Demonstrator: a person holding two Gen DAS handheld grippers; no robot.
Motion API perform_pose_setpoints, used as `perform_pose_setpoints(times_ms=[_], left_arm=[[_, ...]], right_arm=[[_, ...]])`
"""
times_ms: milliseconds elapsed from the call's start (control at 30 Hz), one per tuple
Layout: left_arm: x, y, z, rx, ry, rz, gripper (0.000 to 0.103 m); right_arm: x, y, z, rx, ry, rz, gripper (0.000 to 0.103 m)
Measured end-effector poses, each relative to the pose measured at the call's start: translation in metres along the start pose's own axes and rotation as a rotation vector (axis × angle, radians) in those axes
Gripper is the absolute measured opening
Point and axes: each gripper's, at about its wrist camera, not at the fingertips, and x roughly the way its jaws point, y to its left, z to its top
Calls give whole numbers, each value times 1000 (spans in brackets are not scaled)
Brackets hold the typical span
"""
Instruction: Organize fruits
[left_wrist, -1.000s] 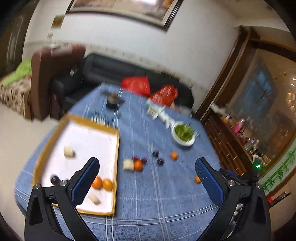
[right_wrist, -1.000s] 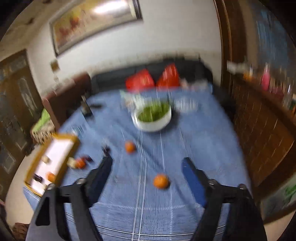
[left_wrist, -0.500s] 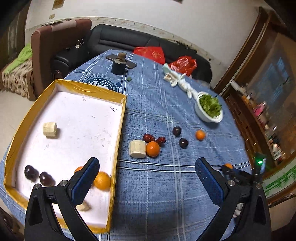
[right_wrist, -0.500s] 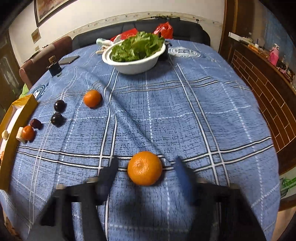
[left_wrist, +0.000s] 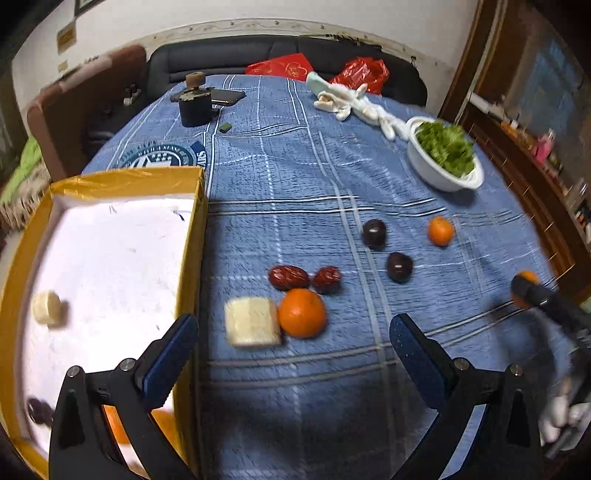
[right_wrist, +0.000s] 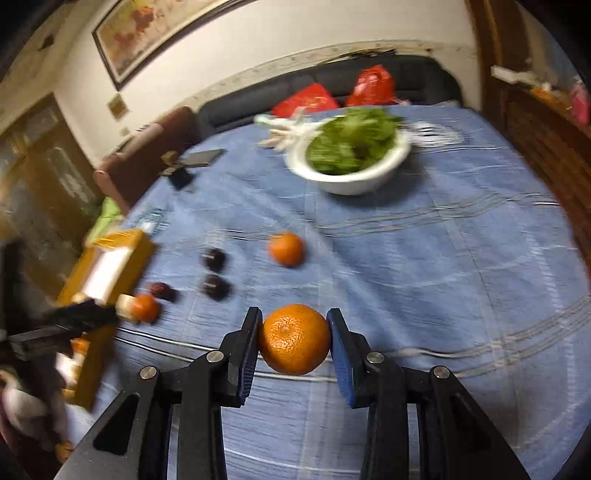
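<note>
Orange mandarin (right_wrist: 294, 339) clamped in right claw (right_wrist: 294, 341); left claw (left_wrist: 291, 345) wide beside yellow tray edge (left_wrist: 190, 254).

Orange mandarin (right_wrist: 294, 339), blue plaid tablecloth (right_wrist: 443, 295)

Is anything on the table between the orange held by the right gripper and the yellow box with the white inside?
Yes. The round orange in the right gripper has loose fruit toward the yellow box: two dark plums, red dates, another orange and a pale cut chunk. Lifted over them, the path looks clear.
</note>
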Motion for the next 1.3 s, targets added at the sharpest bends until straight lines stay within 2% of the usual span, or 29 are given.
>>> perform_pose_setpoints(times_ms=[133, 267, 400, 467, 600, 667, 733, 767, 800, 867, 900, 1000, 1033, 1133, 1233, 1300], left_arm=[[16, 0, 4, 116, -6, 97, 103], [23, -2, 9, 159, 24, 106, 103], [28, -18, 4, 248, 43, 148, 103], [23, -24, -1, 271, 48, 112, 103], [6, -29, -11, 284, 66, -9, 103], [5, -29, -16, 291, 62, 37, 103], [13, -22, -19, 315, 47, 182, 103], [21, -13, -19, 289, 69, 223, 103], [27, 1, -14, 223, 102, 229, 103], [24, 23, -2, 101, 88, 175, 103], [22, 28, 2, 73, 66, 177, 103], [21, 37, 14, 24, 9, 224, 103], [22, 39, 16, 12, 9, 216, 103], [8, 41, 14, -15, -9, 118, 103], [-19, 50, 10, -29, -76, 146, 103], [-39, 69, 7, -61, -138, 180, 103]], right_arm=[[26, 33, 2, -3, 11, 118, 40], [57, 51, -10, -15, 41, 219, 40], [67, 42, -19, -5, 86, 213, 40], [65, 36, -17, 28, 77, 224, 40], [61, 30, -13, 48, 64, 214, 40], [61, 30, -14, 54, 72, 218, 40], [59, 30, -14, 51, 71, 216, 41], [58, 29, -14, 51, 67, 216, 41], [56, 29, -14, 50, 63, 216, 41], [54, 28, -14, 49, 56, 216, 41], [53, 29, -14, 47, 55, 214, 41], [54, 30, -14, 48, 60, 211, 41], [55, 30, -14, 48, 59, 209, 41], [55, 30, -15, 49, 59, 206, 41], [58, 27, -14, 59, 62, 211, 41], [60, 27, -14, 60, 68, 209, 41]])
